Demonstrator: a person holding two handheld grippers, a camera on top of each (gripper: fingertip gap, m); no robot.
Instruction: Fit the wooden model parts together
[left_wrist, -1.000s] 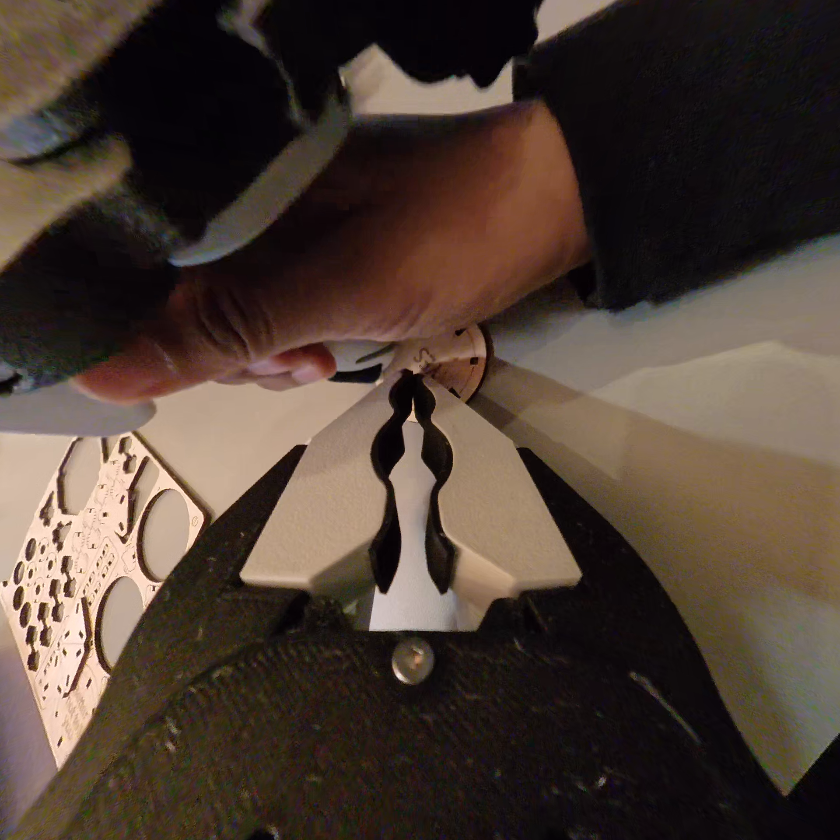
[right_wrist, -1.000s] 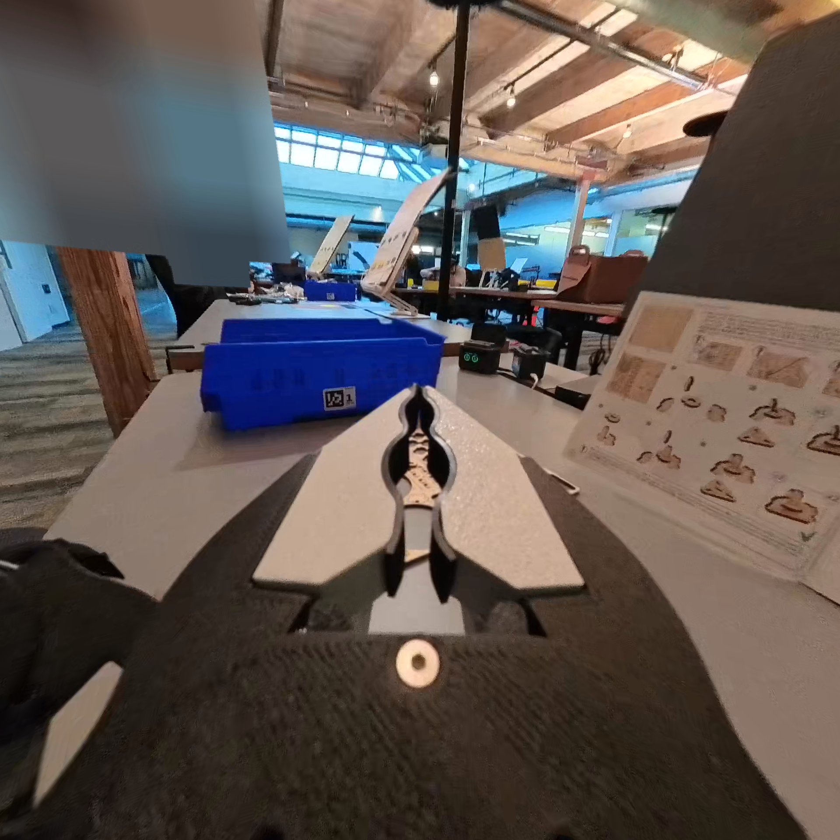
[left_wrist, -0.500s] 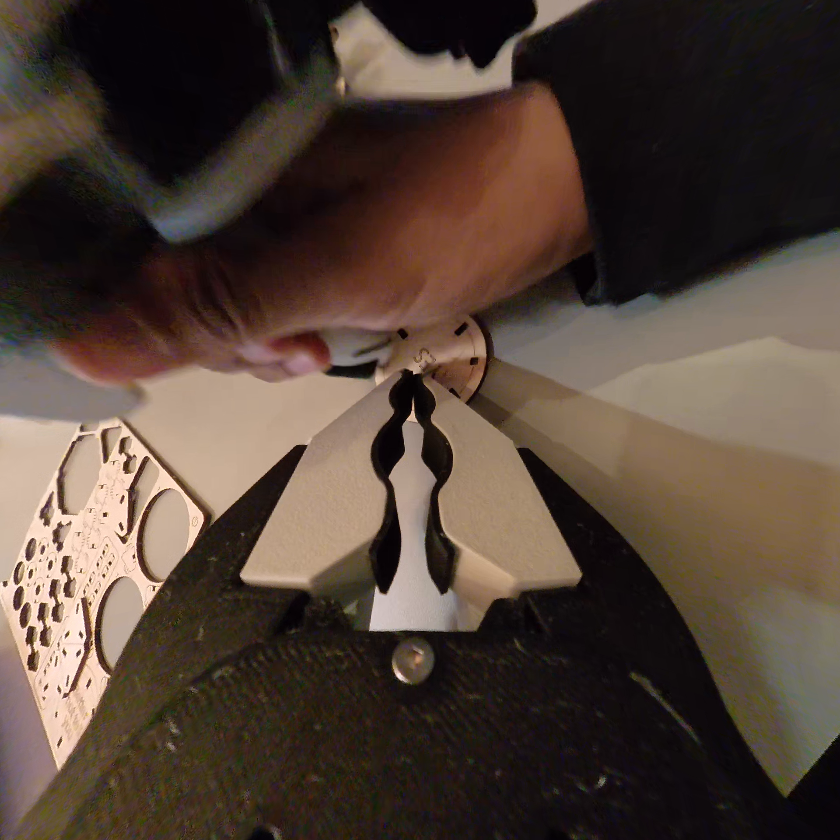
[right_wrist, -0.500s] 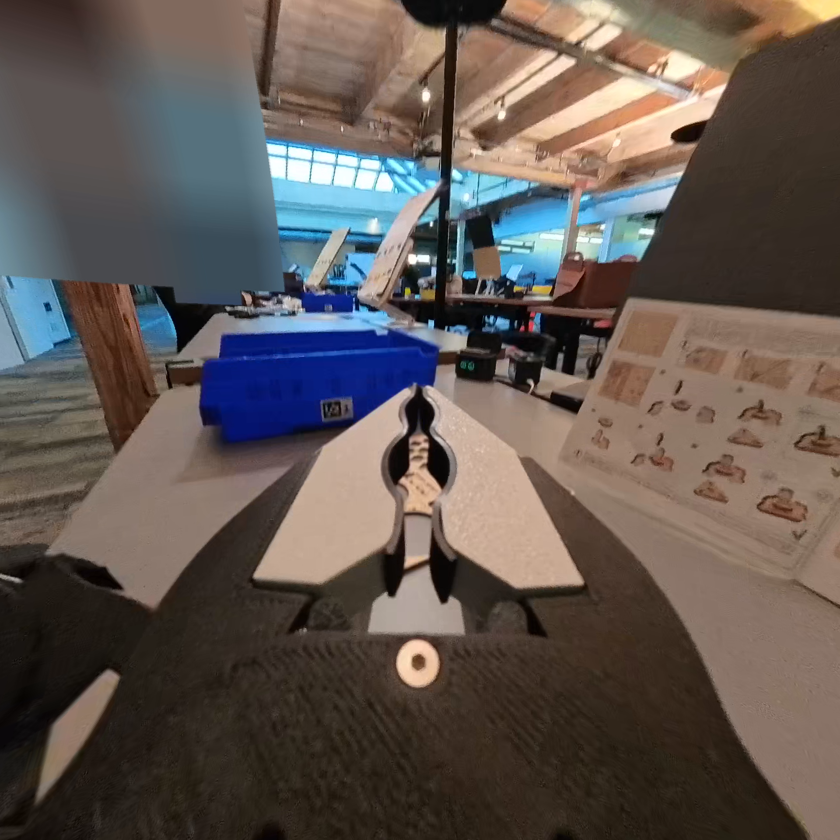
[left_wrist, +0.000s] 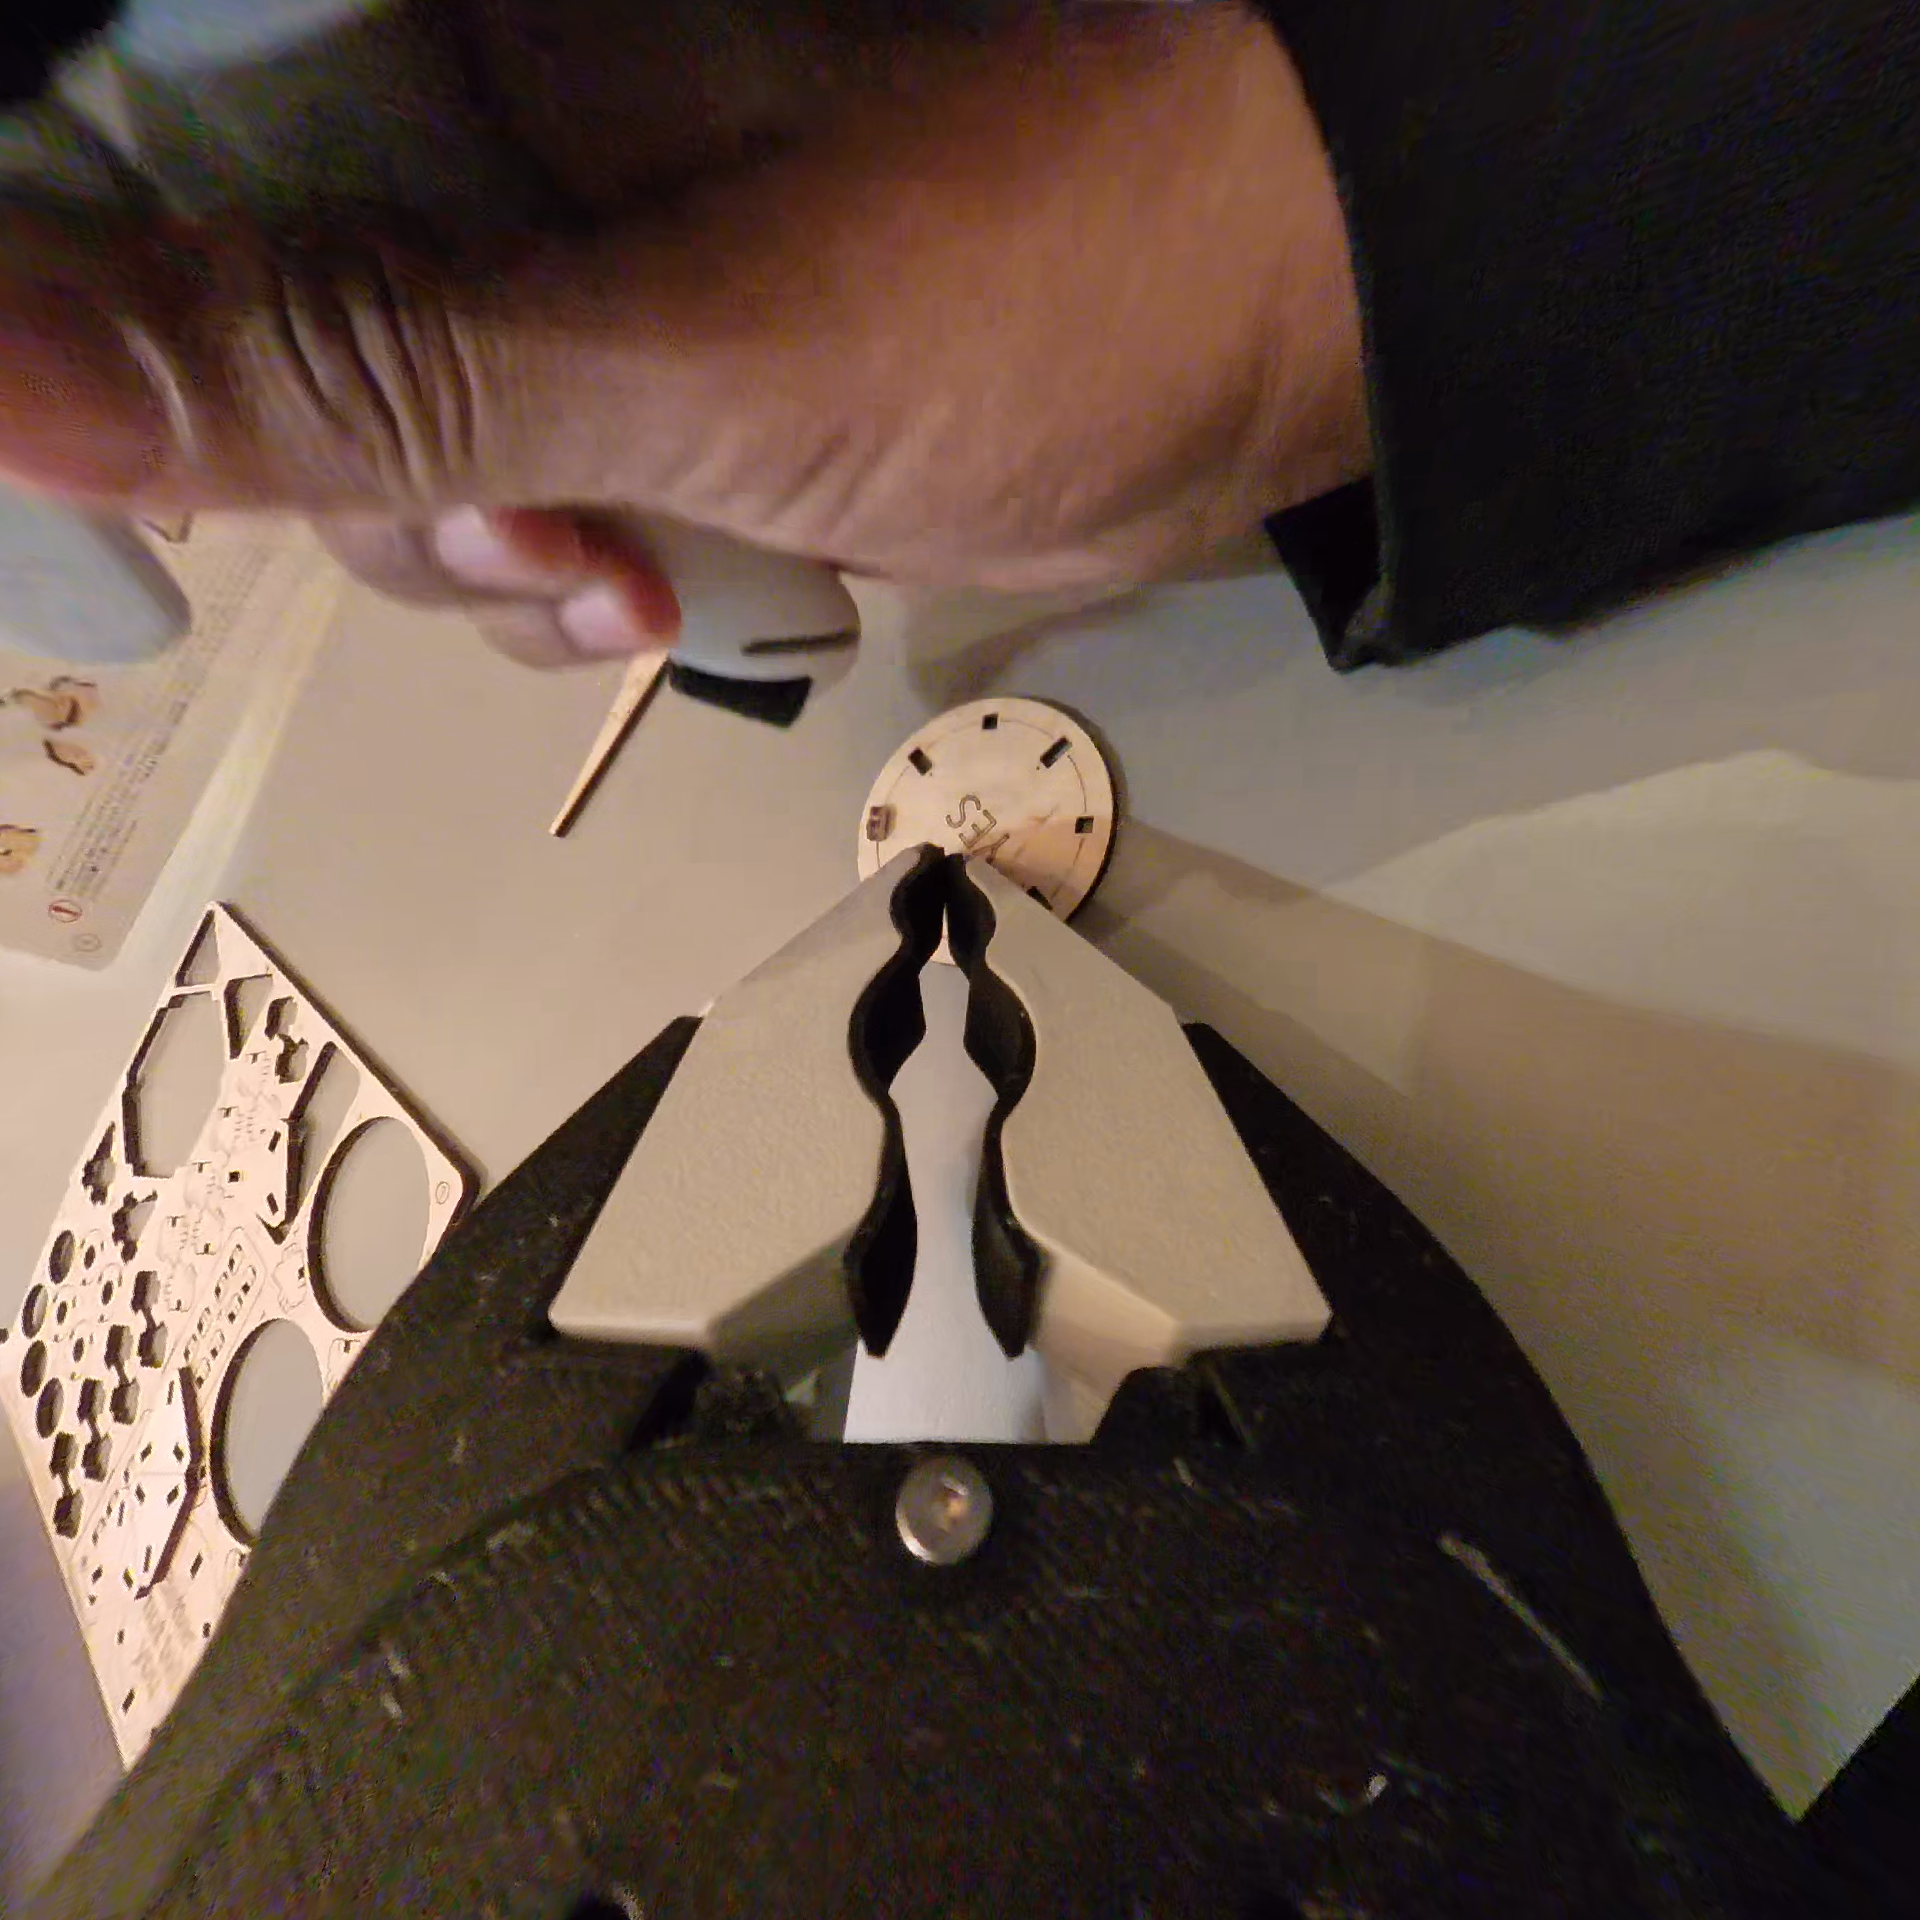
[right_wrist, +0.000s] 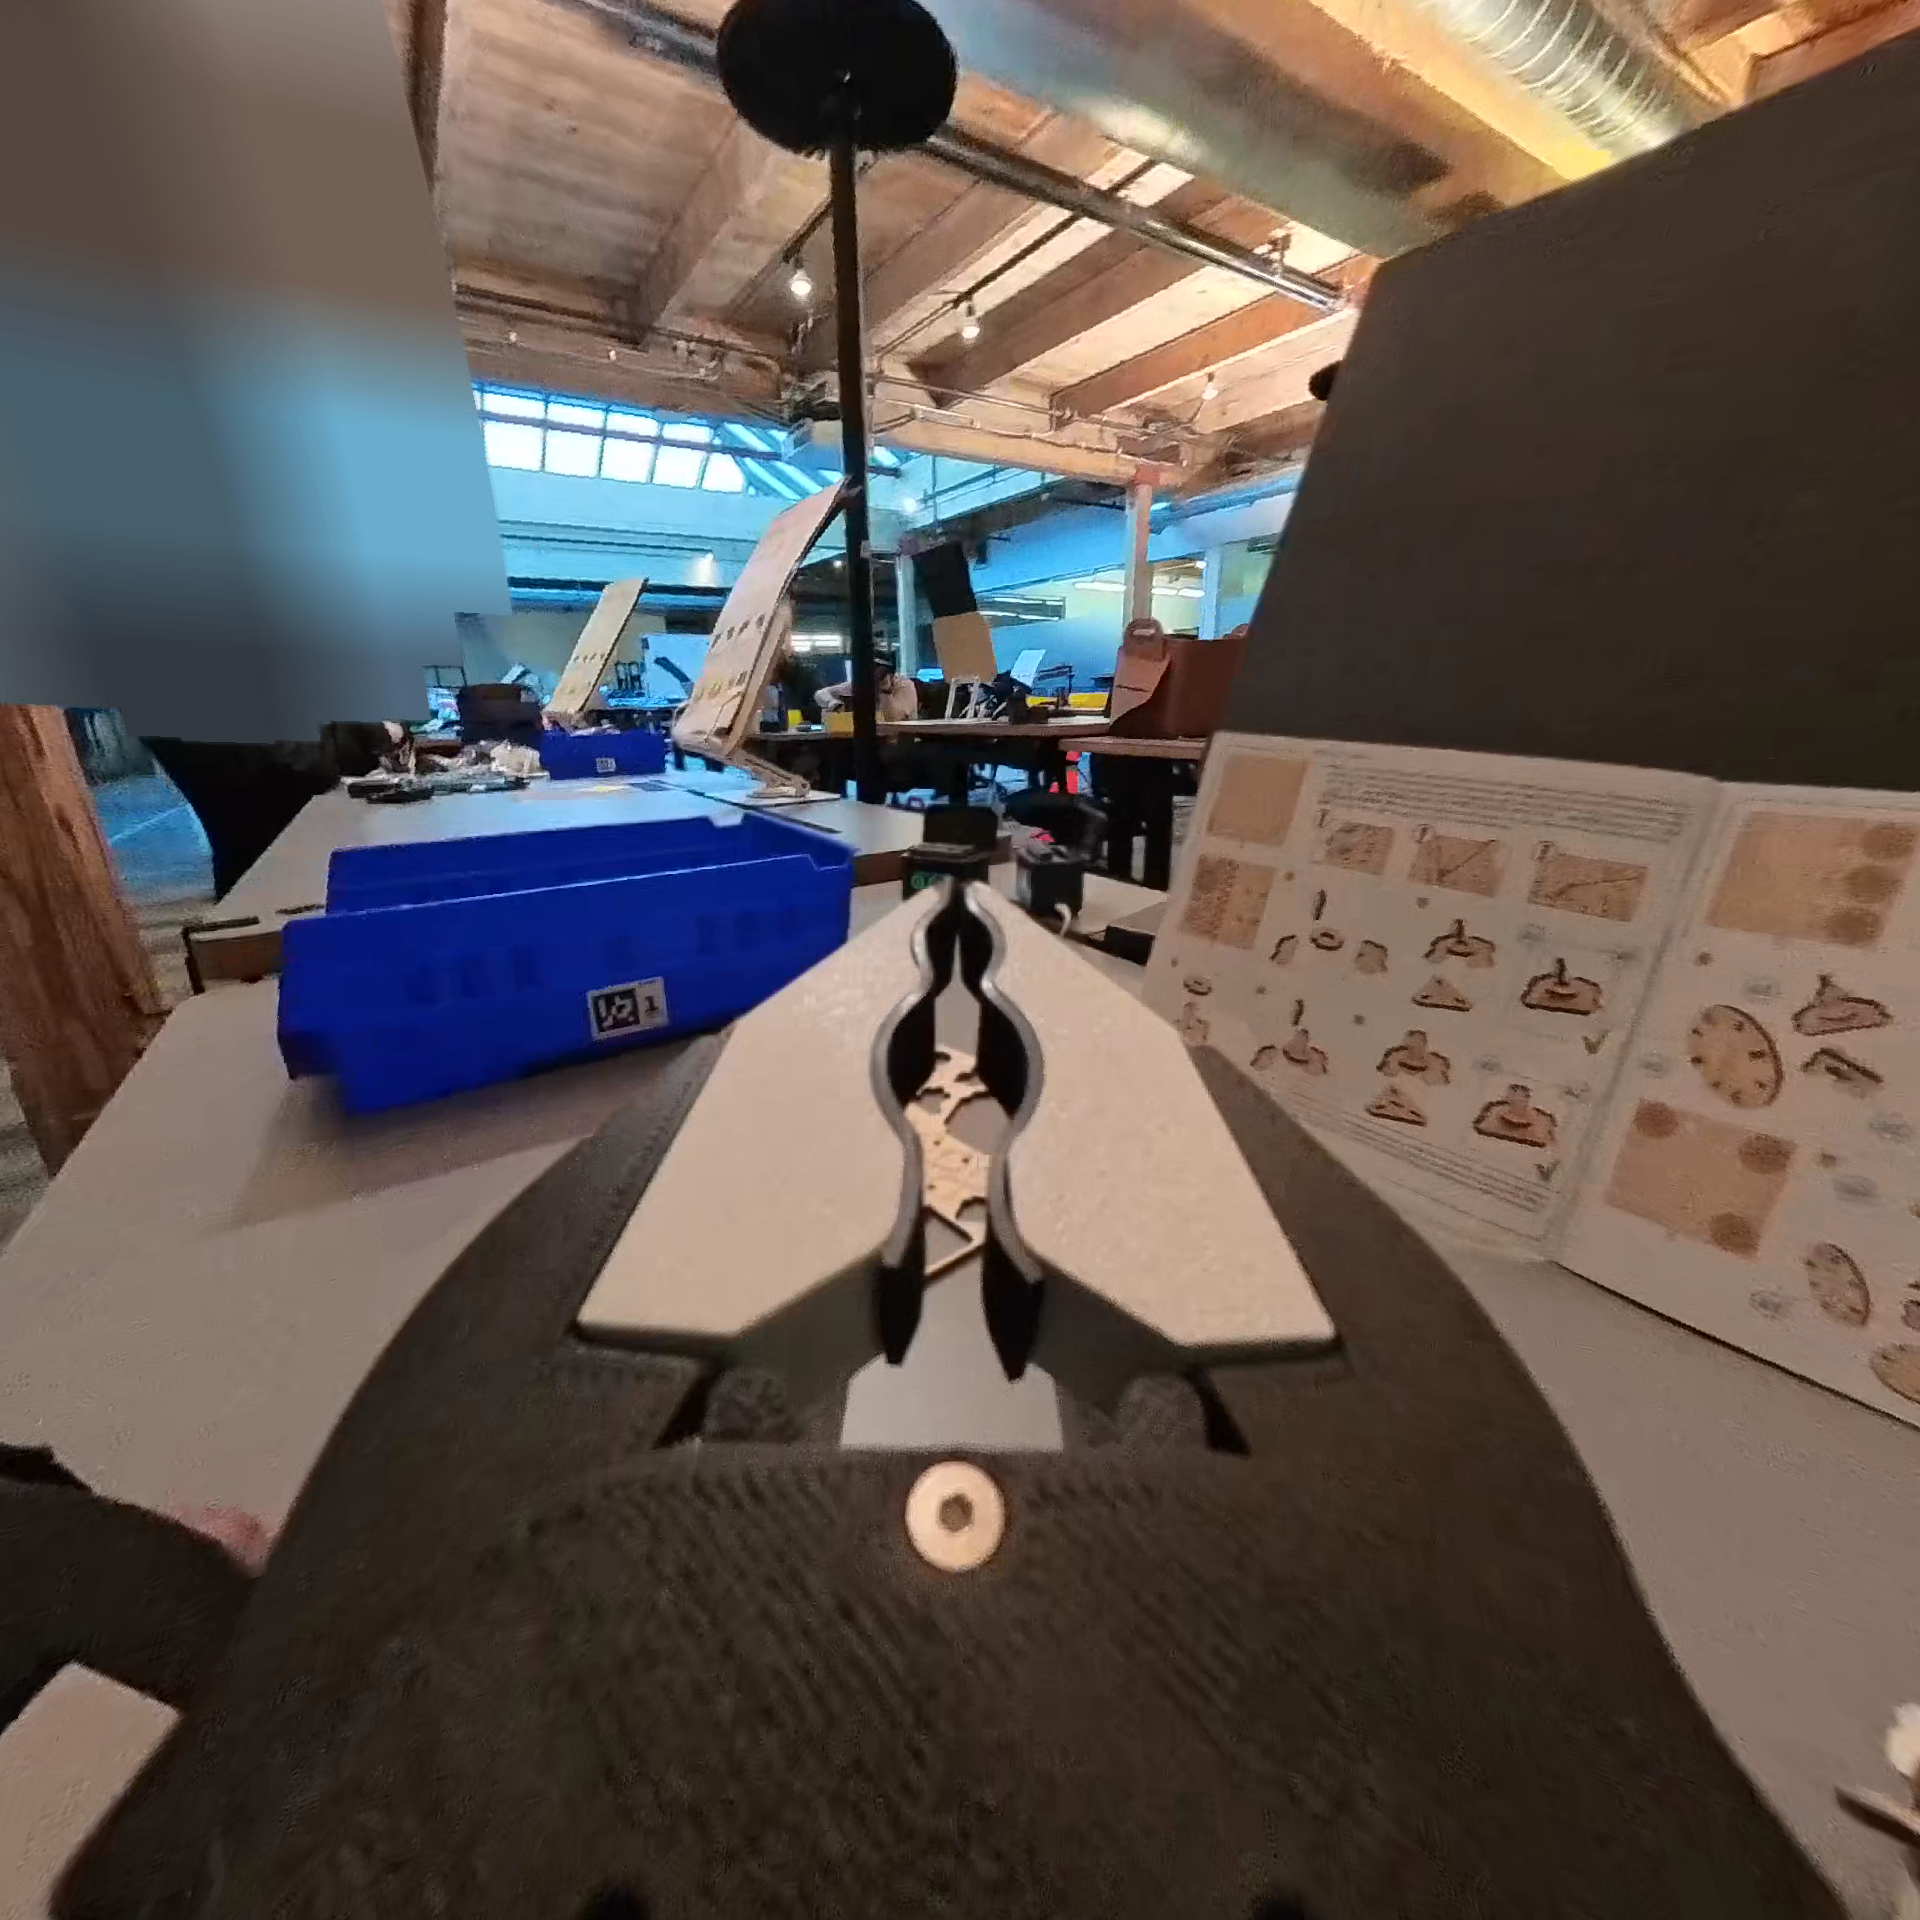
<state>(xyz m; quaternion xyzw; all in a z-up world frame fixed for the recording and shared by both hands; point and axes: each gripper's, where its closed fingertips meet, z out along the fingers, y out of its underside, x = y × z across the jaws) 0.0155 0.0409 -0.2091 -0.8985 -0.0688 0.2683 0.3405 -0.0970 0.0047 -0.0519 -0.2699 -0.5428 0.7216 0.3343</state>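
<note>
Grey table, wooden disc, cut-out sheet, blue bin

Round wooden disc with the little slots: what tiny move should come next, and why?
Probably carry the thin wooden piece, pinched in the right gripper's shut jaws, sideways toward the disc. It hangs apart from the disc, while the left gripper's shut jaws sit over the disc's near edge, perhaps steadying it.

A big open workshop: timber ceiling with a duct, rows of work tables, blue parts bins, propped plywood sheets, an assembly leaflet nearby.
</note>
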